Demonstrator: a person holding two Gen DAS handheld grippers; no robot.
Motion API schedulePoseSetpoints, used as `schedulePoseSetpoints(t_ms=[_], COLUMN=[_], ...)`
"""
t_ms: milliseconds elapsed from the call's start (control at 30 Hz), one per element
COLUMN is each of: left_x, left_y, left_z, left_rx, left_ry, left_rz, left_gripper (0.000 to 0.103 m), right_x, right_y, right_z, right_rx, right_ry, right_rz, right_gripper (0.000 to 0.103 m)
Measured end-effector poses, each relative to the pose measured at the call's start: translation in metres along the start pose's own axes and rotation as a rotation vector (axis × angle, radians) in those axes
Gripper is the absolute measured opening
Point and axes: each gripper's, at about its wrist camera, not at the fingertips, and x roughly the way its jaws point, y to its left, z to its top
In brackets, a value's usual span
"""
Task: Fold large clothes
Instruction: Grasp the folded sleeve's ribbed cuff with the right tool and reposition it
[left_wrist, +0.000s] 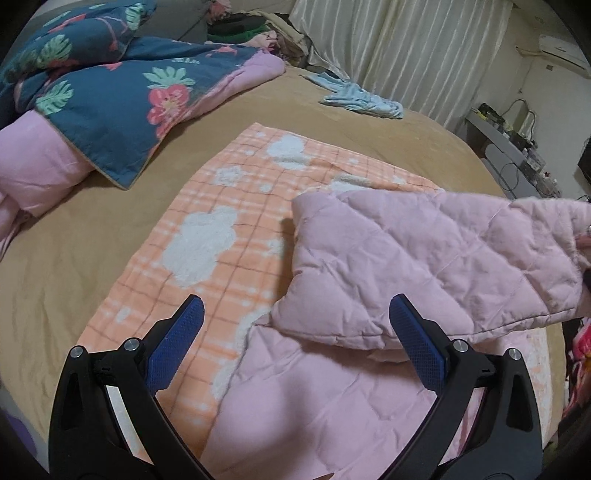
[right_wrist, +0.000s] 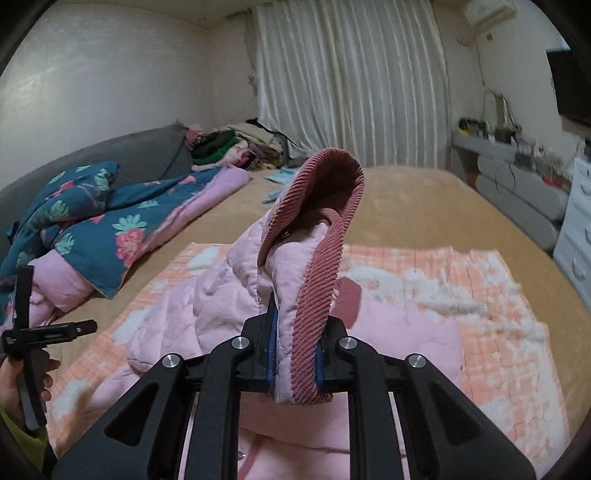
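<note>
Tan bed (left_wrist: 92, 221), pink jacket (left_wrist: 424, 258) sleeve pointing right

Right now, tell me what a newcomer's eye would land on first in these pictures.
First, the right gripper, shut on the ribbed cuff of a pink quilted jacket, holding the sleeve up over the bed. Below lies an orange checked blanket with white patches, spread on the tan bedsheet. At the left, a dark blue strawberry-print quilt is bunched up, and the left gripper hangs open over the jacket.

Dim, flat indoor light, soft shadows, strong fisheye bending with dark corners, right view's edge blurred
</note>
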Motion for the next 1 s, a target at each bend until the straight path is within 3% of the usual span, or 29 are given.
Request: schedulePoseSetpoints(t_ms=[400,733,933,1000], left_x=[0.040,0.070,0.090,0.095], left_y=[-0.050,-0.084,-0.095,-0.096], left_z=[0.013,0.002,-0.003,-0.006], left_rx=[0.103,0.168,0.172,0.165], left_ry=[0.060,0.124,0.179,0.197], left_rz=[-0.055,-0.078,-0.103,-0.111], left_gripper=[0.094,0.094,0.094,0.094], right_x=[0.053,0.065,0.065,0.063], right_y=[-0.048,-0.051,-0.055,-0.056], right_z=[-0.073,-0.094,-0.095,-0.093], right_rx=[0.150,0.174,0.197,0.192], right_ry=[0.174,0.235,0.234,0.226], right_rz=[-0.083,-0.106,-0.136,-0.148], right_gripper=[0.014,0.019,0.033,0.042])
